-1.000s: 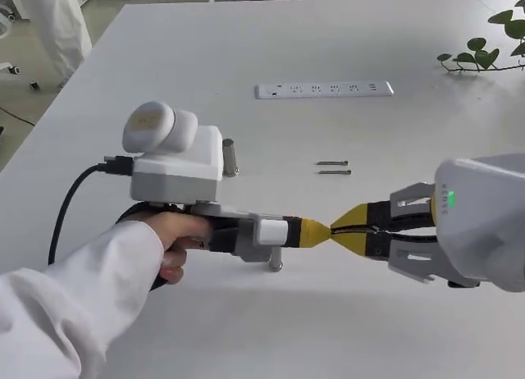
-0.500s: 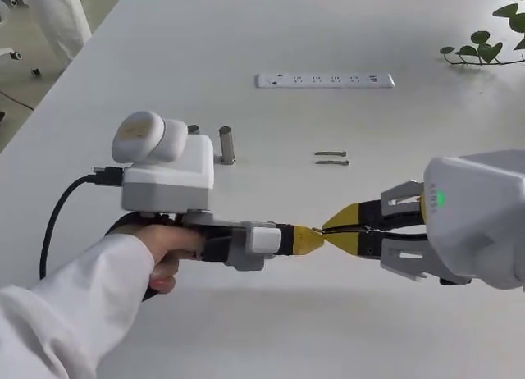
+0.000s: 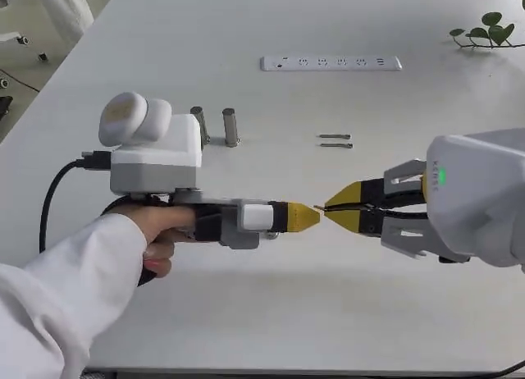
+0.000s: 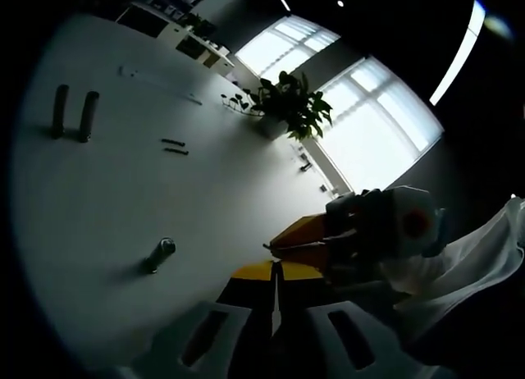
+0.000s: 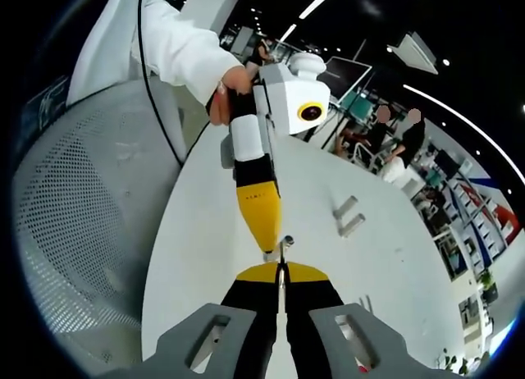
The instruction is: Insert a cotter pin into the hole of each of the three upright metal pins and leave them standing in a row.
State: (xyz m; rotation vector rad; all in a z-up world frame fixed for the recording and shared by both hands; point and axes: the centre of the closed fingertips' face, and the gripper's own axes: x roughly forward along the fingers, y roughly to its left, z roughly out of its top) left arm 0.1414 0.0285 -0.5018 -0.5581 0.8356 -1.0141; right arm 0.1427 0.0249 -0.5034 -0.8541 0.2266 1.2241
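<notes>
Two upright metal pins (image 3: 198, 125) (image 3: 230, 126) stand side by side at the back of the white table (image 3: 246, 313). A third metal pin (image 4: 160, 254) stands alone, nearer the left gripper. Two cotter pins (image 3: 335, 140) lie flat to the right of the pair. My left gripper (image 3: 314, 216) and right gripper (image 3: 328, 209) hover tip to tip above the table's middle, both shut. A thin cotter pin (image 5: 282, 256) sticks out of the right gripper's (image 5: 280, 274) jaws towards the left gripper's yellow tip (image 5: 261, 219). I see nothing held in the left gripper (image 4: 276, 272).
A white power strip (image 3: 331, 63) lies across the far side of the table. A leafy plant (image 3: 484, 33) reaches in at the far right corner. A black cable (image 3: 53, 203) trails from the left gripper over the table's left edge.
The head camera has tilted, so everything sits higher in the picture, and the second upright pin has come out from behind the left gripper. The two gripper tips stay together.
</notes>
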